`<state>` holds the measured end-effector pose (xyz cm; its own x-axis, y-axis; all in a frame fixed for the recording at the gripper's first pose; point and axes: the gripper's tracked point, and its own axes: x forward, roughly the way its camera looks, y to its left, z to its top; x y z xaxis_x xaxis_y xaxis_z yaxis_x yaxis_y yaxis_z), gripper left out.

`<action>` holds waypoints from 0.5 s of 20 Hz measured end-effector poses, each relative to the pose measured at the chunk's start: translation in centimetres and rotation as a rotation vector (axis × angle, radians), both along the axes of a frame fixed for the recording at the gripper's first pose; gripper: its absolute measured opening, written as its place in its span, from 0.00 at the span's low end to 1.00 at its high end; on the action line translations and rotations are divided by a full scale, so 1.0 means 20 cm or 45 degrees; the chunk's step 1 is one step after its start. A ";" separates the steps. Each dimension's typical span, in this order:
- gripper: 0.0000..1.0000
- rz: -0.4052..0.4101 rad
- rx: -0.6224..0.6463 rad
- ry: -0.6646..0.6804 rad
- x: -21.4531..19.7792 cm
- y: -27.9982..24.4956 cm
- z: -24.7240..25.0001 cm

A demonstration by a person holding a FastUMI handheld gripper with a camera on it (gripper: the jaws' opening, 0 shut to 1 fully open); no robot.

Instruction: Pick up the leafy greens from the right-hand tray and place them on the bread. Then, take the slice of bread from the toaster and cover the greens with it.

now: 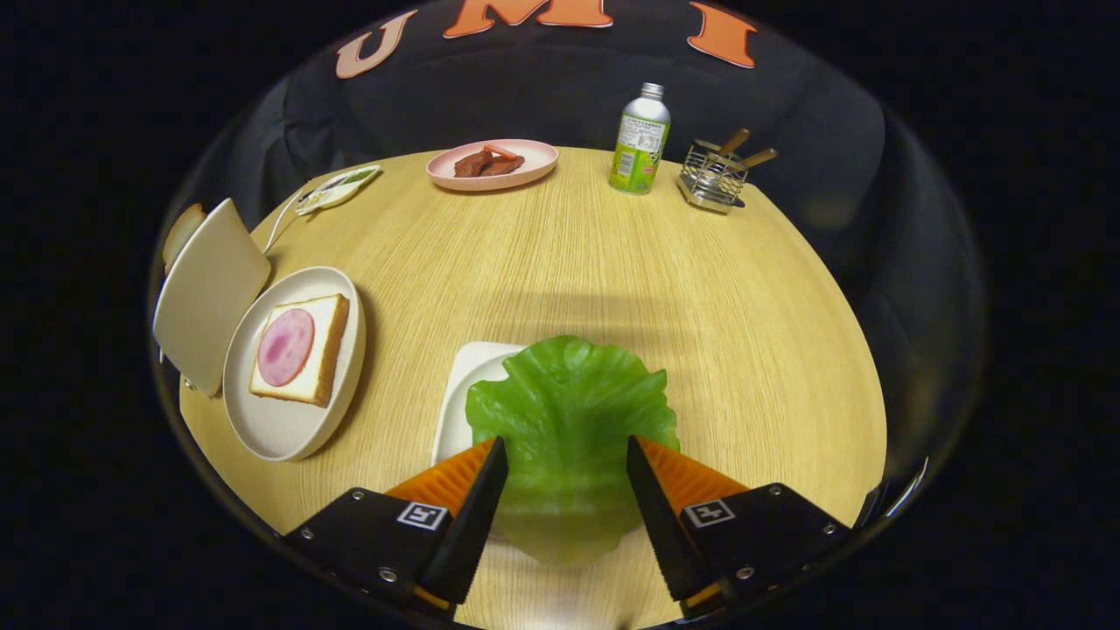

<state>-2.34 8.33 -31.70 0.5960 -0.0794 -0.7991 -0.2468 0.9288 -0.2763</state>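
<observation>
Two jaws of the gripper (567, 457) stand spread apart with the leafy greens (569, 420) lying between them, and whether either jaw touches the leaf I cannot tell; the leaf rests on a white tray (464, 385) on the wooden surface (665, 280). Ahead and to the left of the jaws sits a round white plate (271, 420) carrying a slice of bread (302, 350) topped with a pink round of meat (285, 346), and just left of it stands the toaster (206, 293) with another bread slice (181, 232) showing behind its near face. Well beyond the jaws are a pink plate (525, 171) of brown food, a bottle (640, 140) and a wire holder (713, 175).
</observation>
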 end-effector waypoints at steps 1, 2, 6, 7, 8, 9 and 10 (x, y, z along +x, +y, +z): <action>0.78 -0.007 0.003 0.007 0.00 0.00 -0.01; 0.76 -0.014 0.010 0.017 0.00 0.00 -0.02; 0.57 -0.026 0.074 0.061 0.00 0.03 -0.04; 0.50 -0.029 0.083 0.063 0.00 0.03 -0.04; 0.45 -0.032 0.084 0.064 0.00 0.03 -0.04; 0.40 -0.039 0.081 0.061 -0.02 0.03 -0.01; 0.36 -0.050 0.083 0.058 -0.01 0.03 -0.01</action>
